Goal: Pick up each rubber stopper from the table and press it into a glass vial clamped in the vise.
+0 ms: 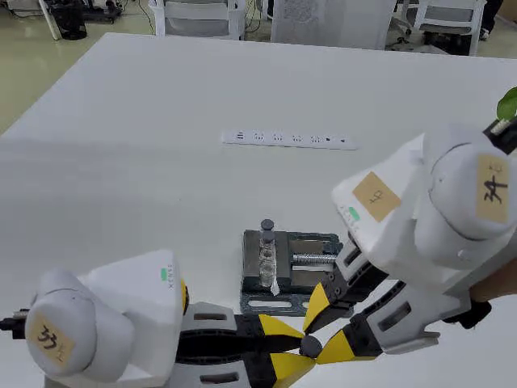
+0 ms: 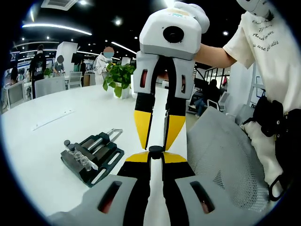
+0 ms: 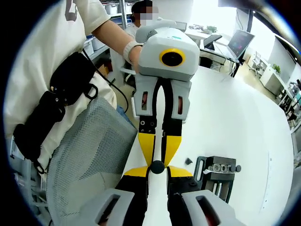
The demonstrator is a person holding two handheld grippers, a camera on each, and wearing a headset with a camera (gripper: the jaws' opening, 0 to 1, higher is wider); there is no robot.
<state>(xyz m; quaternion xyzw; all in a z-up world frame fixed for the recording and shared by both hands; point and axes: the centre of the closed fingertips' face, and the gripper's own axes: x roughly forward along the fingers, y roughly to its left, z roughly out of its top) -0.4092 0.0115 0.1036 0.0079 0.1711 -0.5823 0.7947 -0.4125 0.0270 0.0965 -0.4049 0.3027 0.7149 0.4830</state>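
Two grippers, one rubber stopper pinched between them, one vise just beyond.

Head view: the left gripper (image 1: pixel 305 348) and the right gripper (image 1: pixel 317 343) meet tip to tip. Their four yellow-and-black wedge tips are clenched on one small, round, dark rubber stopper (image 1: pixel 310 346), held over the matte white table (image 1: pixel 121 162) just in front of the dark metal vise (image 1: pixel 311 244). The vise clamps a row of clear glass vials (image 1: pixel 266 265), whose number is unclear. The far one carries a second stopper (image 1: pixel 267 225). One flat white power strip (image 1: pixel 289 139) lies beyond.
Left gripper view: the stopper sits between this gripper's own tips, with the right gripper's tips above it.
Right gripper view: the grip is mirrored. One grey mesh chair (image 3: pixel 89 150) stands beside the table, and one small dark piece (image 3: pixel 188 161) lies on the table near the vise.
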